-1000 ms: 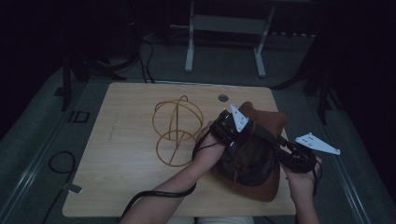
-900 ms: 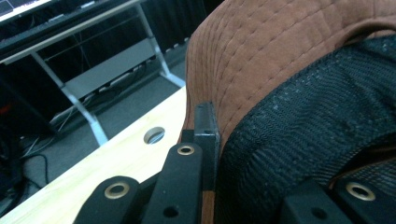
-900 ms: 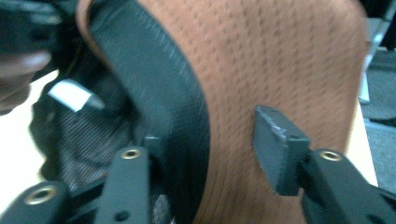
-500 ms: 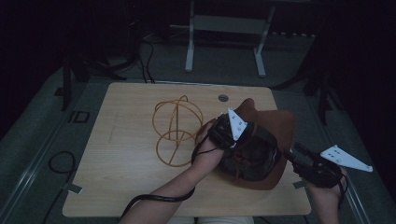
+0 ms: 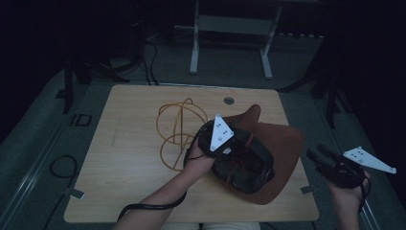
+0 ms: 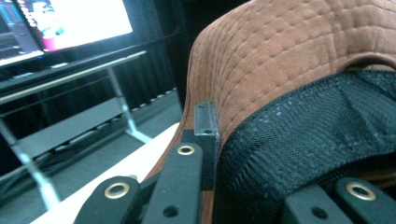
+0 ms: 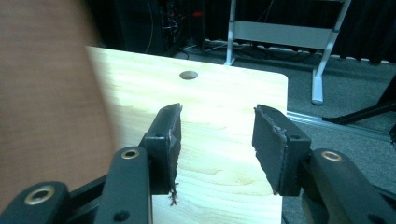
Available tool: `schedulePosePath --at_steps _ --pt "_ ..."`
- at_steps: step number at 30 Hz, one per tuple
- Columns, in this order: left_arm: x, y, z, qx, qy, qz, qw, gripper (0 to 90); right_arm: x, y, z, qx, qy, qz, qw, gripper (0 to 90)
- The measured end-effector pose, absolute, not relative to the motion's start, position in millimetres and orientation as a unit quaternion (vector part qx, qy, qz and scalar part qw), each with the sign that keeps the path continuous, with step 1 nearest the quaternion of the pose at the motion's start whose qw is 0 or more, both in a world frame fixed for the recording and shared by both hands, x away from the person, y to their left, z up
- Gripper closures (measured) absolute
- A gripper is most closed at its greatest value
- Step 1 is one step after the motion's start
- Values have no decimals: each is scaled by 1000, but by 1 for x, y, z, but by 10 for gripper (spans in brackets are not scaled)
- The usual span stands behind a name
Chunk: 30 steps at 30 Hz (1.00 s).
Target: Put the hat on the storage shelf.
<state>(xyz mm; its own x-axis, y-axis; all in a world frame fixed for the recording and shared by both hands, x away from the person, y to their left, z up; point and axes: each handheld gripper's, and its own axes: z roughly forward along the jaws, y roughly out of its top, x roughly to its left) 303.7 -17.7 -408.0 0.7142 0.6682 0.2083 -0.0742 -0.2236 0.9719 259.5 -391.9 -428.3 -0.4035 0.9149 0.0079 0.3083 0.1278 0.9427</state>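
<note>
A brown wide-brimmed hat [image 5: 282,143] lies upside down on the right half of the wooden table [image 5: 129,158], its black mesh lining [image 6: 308,140] facing up. My left gripper [image 5: 242,155] reaches into the crown and is shut on the hat; one of its fingers [image 6: 205,130] presses the brown cloth [image 6: 289,56] with mesh bunched between the jaws. My right gripper [image 5: 317,154] hovers just off the table's right edge, apart from the brim. In the right gripper view it [image 7: 217,126] is open over bare wood; its jaws have just been closing a little, with nothing between them.
A tangle of orange wire hoops [image 5: 179,129] lies left of the hat, close to my left hand. A round cable hole [image 5: 229,100] sits near the table's far edge. A metal frame [image 5: 230,28] stands on the dark floor behind.
My right gripper has pulled away from the hat's right side and moved right, past the table edge. The left gripper has shifted slightly with the hat, whose brim now spreads farther right.
</note>
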Motion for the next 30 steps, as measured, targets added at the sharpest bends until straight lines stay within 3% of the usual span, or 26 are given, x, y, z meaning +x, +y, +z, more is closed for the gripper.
schedulePosePath --at_steps 8,19,30 --pt "301 -4 -406 714 146 276 627 861 269 -373 -428 408 705 511 276 523" --pt "300 -5 -404 706 67 212 672 860 266 -308 -417 285 749 559 213 547" --pt "294 -13 -407 705 49 190 682 860 267 -277 -418 220 746 602 181 446"
